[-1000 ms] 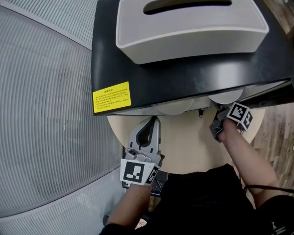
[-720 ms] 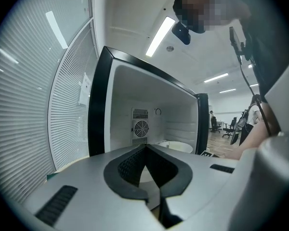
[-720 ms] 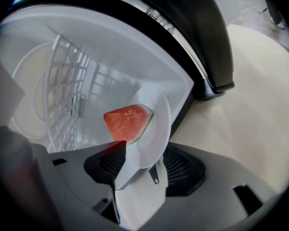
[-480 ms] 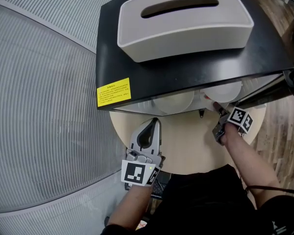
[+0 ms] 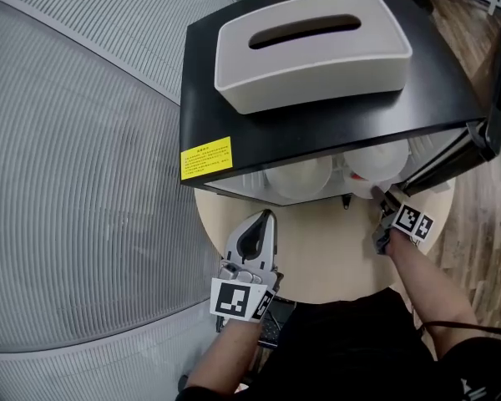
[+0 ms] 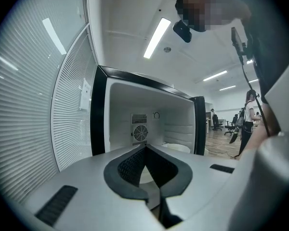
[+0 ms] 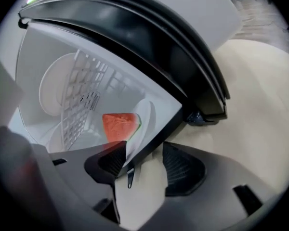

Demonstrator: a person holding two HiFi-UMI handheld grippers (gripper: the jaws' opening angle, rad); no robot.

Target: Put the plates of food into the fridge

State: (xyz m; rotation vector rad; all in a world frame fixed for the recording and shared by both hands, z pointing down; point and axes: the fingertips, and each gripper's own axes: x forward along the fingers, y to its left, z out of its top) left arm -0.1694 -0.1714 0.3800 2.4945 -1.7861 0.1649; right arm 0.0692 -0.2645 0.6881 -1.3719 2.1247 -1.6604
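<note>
Evidently the placing step is near its end: in the right gripper view the plate (image 7: 143, 115) with its watermelon slice (image 7: 118, 125) stands just inside the fridge (image 7: 86, 42) at centre frame. The right gripper (image 7: 142, 153) has its fingers spread wide and clamps nothing. The next move, I judge, is a straight retreat over the bench (image 7: 260, 81). The head view hides the slice but shows the left gripper (image 5: 261, 220) at lower centre, fingers together and empty.

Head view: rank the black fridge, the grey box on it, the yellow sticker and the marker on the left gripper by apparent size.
1. black fridge
2. grey box
3. yellow sticker and marker on the left gripper look alike; the marker sits nearer the camera, so unranked.
</note>
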